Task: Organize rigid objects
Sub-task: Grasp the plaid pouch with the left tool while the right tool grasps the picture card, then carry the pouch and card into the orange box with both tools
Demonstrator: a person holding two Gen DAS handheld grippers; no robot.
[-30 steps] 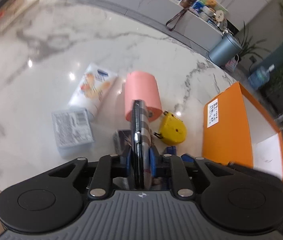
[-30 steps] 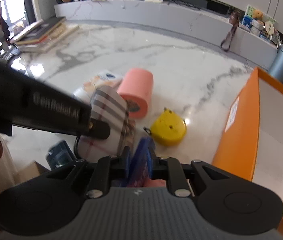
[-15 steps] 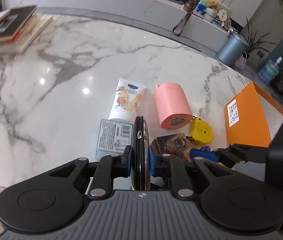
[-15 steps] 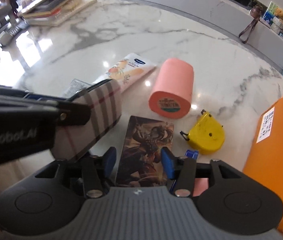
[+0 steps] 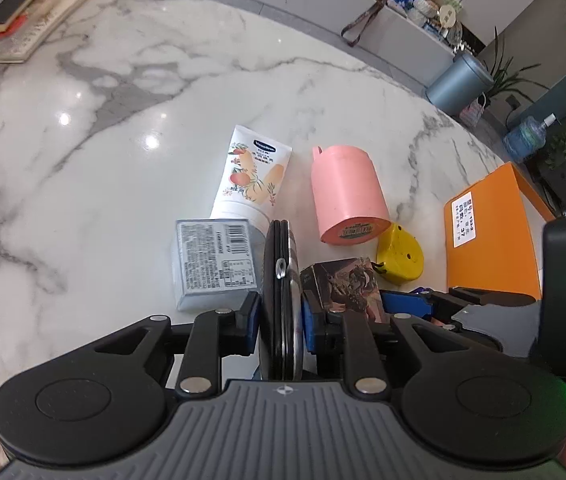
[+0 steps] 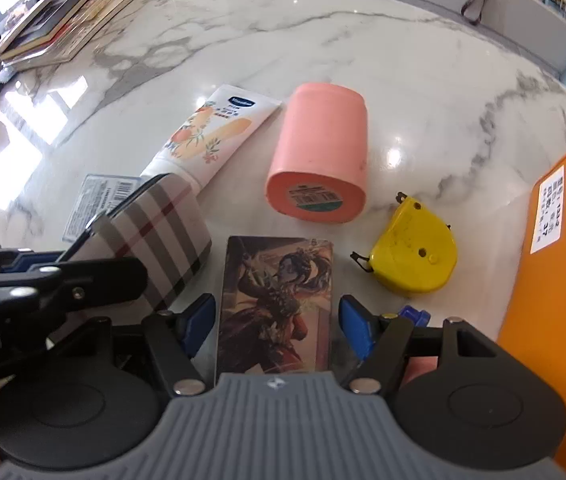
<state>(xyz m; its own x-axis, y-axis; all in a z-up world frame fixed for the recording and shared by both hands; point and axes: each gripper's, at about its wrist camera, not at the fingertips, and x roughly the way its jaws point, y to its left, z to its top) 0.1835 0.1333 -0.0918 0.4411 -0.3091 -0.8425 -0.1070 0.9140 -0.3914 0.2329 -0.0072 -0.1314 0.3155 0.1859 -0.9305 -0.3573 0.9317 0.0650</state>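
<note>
your right claw (image 6: 275, 330) has just been opening and stands apart; the card box (image 6: 277, 300) lies flat on the tabletop (image 6: 423, 92) between its jaws, long axis pointing away. left claw (image 5: 281, 320) stays clamped on the plaid case (image 5: 281, 292), though its jaws just eased.

Left gripper (image 5: 281, 316) tilted steeply down, jaws just eased apart slightly, pads beside a flat case (image 5: 281, 280). Right gripper (image 6: 275, 320) points down, jaws just opened, nothing gripped.

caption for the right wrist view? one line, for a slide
Right gripper, jaws open, straddles an illustrated card box on the marble table, beside a pink cup on its side and a yellow tape measure.
</note>
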